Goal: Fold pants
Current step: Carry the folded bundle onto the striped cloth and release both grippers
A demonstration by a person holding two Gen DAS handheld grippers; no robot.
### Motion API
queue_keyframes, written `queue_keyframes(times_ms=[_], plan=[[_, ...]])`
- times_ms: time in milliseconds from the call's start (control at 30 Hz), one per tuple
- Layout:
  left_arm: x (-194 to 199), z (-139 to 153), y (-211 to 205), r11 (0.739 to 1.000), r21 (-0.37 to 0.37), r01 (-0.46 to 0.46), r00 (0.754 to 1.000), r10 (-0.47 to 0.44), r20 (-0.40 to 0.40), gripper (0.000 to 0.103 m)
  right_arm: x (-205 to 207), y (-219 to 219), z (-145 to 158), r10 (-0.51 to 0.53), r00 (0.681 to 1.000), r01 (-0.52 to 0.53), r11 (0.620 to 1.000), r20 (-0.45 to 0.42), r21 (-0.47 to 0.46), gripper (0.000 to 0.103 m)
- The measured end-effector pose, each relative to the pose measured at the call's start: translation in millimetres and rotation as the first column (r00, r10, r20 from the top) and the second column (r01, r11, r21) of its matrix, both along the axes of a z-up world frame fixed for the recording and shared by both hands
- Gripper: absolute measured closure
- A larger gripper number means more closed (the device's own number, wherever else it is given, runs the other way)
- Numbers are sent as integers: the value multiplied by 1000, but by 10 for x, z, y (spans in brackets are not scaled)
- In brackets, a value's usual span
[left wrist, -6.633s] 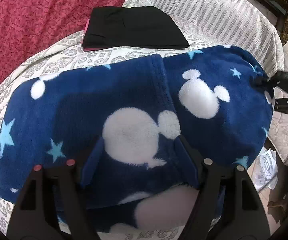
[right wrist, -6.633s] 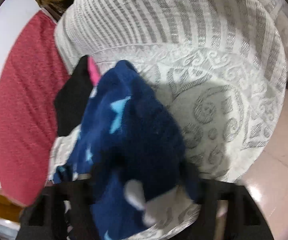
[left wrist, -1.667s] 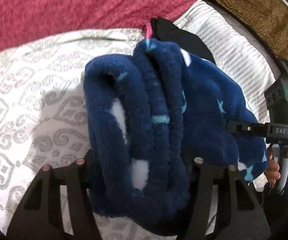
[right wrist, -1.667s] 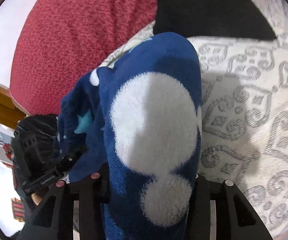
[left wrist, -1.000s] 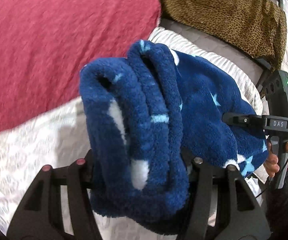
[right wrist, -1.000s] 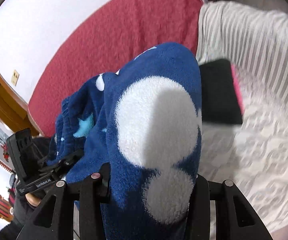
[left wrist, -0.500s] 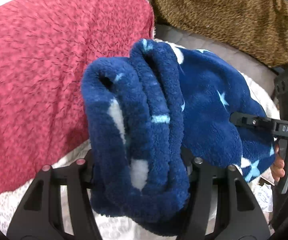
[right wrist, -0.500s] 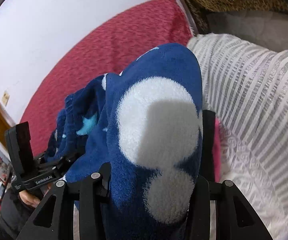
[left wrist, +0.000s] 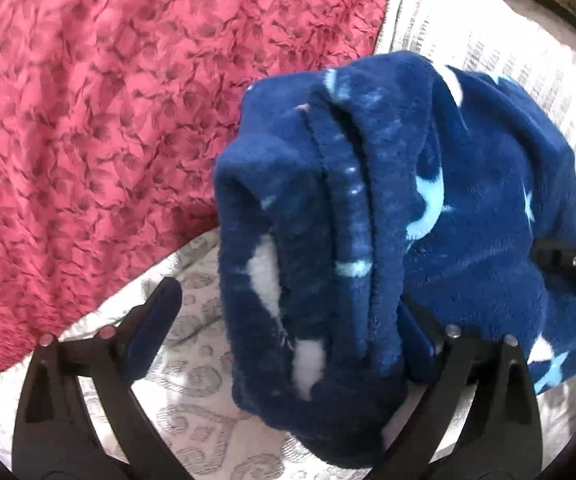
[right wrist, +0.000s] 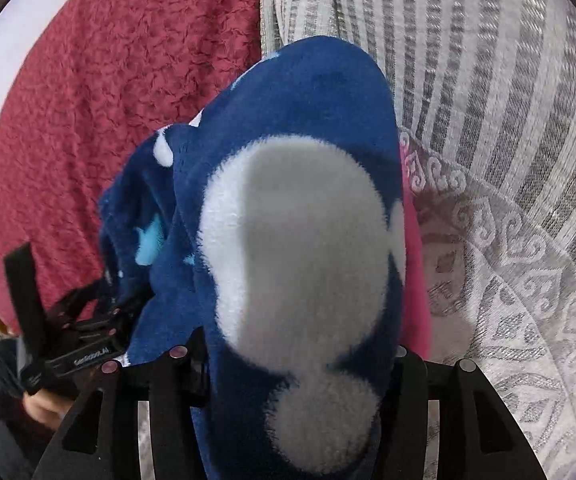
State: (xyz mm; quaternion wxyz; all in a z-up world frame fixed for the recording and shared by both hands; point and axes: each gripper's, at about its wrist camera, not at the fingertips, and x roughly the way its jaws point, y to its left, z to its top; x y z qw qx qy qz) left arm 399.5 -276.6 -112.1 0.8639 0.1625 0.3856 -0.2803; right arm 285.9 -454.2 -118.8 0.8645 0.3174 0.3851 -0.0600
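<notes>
Releasing: left hand-held gripper (left wrist: 288, 320) spreading wide, folded pants (left wrist: 367, 220) hanging off one finger above the bed (left wrist: 192, 420); right hand-held gripper (right wrist: 295, 360) pinching them, loosening; bundle is risking unrolling on landing

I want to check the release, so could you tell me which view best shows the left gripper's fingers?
The left wrist view: the left gripper stands open, its left finger clear of the folded pants. The right wrist view shows only that gripper's body at the left edge, fingers hidden.
</notes>
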Motion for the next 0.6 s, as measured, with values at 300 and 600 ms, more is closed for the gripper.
queue_keyframes(times_ms=[300,600], plan=[[-192,222,11,998,55,-8,997,3,81,4,-266,115,268,-61,997,54,986,-43,-155,40],[-970,837,407,1000,-14,22,984,-19,175,4,-1062,538,836,-152,988,139,929,-13,-342,28]])
